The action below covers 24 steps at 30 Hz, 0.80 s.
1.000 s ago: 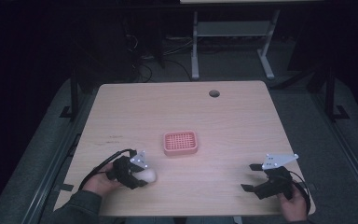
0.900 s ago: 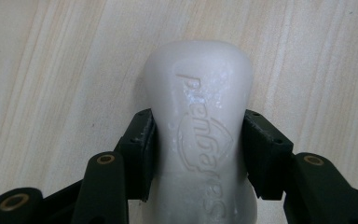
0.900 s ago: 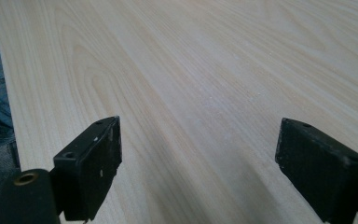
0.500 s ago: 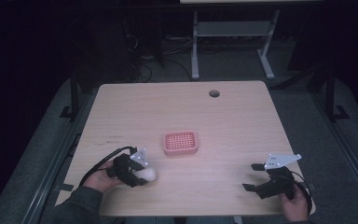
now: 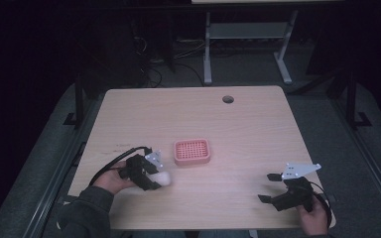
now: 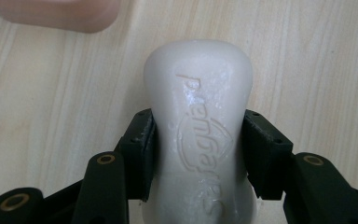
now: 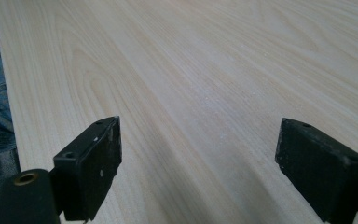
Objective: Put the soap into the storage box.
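High view, left gripper point(image 5: 154, 176): held in the person's left hand near the table's front left edge; jaws clamped on a white soap bar point(image 5: 162, 178); the bar's free end points toward the table's middle
High view, soap dish point(image 5: 192, 151): pink, perforated, roughly central on the wooden table point(image 5: 238, 129); just beyond the soap bar, close but apart from it
High view, right gripper point(image 5: 273, 187): held in the person's right hand at the front right corner; jaws spread apart with nothing between them; grey three-cornered plate on top; well apart from the dish
High view, cable hole point(image 5: 227, 99): dark round opening near the table's far edge
Left gripper view, soap bar point(image 6: 200, 121): white, embossed lettering on its upper face; both black pads press its narrowed flanks; bar extends past the jaws over the wood grain; whether it touches the table cannot be told
Left gripper view, soap dish point(image 6: 56, 14): blurred pink rim at the top left corner
Right gripper view, right gripper point(image 7: 198, 170): jaws wide apart; bare wooden table between them; blue cloth visible past the table edge at left
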Each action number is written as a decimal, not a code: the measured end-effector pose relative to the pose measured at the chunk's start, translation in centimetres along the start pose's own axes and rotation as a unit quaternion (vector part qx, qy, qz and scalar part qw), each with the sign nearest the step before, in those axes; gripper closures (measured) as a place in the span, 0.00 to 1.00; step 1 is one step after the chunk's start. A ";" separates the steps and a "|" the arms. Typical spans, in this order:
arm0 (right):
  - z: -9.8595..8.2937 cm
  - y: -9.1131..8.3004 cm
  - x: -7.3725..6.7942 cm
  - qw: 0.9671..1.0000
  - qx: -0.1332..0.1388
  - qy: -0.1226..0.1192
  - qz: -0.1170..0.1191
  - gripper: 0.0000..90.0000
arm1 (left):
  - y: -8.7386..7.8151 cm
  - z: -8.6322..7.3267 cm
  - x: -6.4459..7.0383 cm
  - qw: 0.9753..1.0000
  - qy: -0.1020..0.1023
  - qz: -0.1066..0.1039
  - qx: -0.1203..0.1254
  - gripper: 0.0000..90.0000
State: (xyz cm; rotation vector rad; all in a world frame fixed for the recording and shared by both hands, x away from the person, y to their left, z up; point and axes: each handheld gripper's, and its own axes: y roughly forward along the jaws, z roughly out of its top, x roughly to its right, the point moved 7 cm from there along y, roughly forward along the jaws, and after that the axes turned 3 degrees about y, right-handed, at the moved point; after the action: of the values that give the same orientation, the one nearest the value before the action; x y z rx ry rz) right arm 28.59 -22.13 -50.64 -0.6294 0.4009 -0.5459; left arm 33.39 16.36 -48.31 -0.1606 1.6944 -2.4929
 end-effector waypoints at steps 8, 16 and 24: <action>0.1 0.0 -0.1 1.000 0.004 -0.001 0.001 0.16 | -0.4 1.3 -0.9 1.000 0.010 -0.001 -0.001 0.55; 0.1 0.0 -0.1 1.000 0.003 0.002 0.002 0.16 | -0.5 2.5 -1.8 1.000 0.019 0.002 -0.004 0.55; 0.2 -0.1 0.0 1.000 0.007 -0.004 0.003 0.16 | -0.2 3.2 -2.5 1.000 0.021 -0.002 -0.011 0.55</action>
State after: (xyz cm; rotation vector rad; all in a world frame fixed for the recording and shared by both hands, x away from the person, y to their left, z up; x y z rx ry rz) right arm 28.68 -22.07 -50.45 -0.6154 0.3918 -0.5395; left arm 36.33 13.89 -46.98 -0.1152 1.7403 -2.4980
